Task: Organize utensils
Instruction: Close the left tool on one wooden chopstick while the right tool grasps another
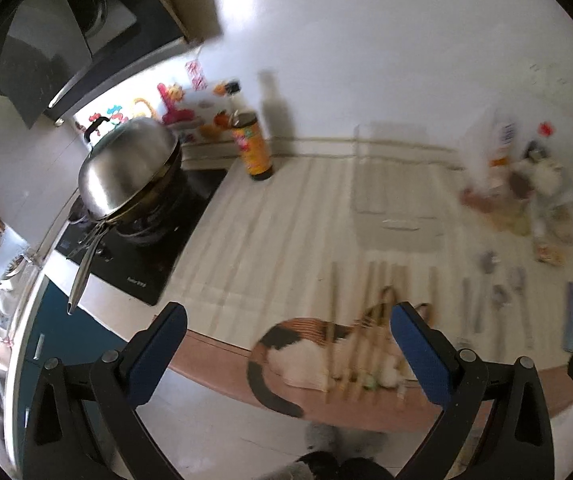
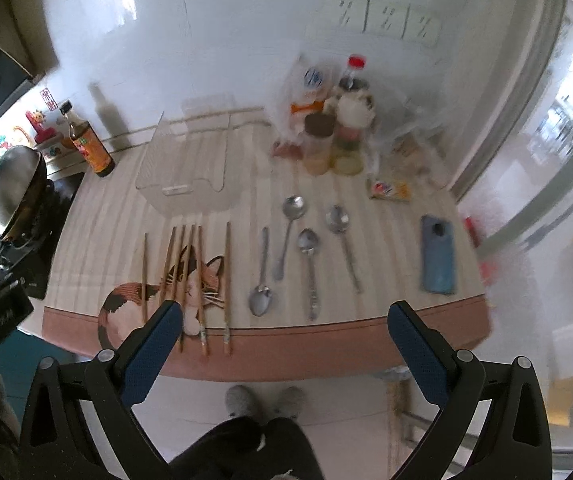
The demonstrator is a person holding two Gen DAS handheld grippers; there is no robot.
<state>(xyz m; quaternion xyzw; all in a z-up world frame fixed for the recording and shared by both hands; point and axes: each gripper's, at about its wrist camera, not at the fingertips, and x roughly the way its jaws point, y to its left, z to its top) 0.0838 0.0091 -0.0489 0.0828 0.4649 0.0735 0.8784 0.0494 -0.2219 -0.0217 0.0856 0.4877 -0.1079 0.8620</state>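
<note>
Several wooden chopsticks (image 2: 190, 272) lie side by side on the striped cat-print cloth (image 2: 106, 220); they show blurred in the left wrist view (image 1: 366, 320). Several metal spoons (image 2: 306, 248) lie to their right, blurred in the left wrist view (image 1: 502, 300). A clear plastic tray (image 2: 186, 168) stands behind the chopsticks and also shows in the left wrist view (image 1: 398, 200). My right gripper (image 2: 286, 312) is open and empty, held above the table's front edge. My left gripper (image 1: 288, 312) is open and empty, off the front edge.
A dark sauce bottle (image 2: 90, 144) and a steel-lidded pan (image 1: 126, 168) on a black cooktop (image 1: 146, 256) stand at the left. Jars and bags (image 2: 334, 132) crowd the back right. A blue phone (image 2: 438, 256) lies at the right.
</note>
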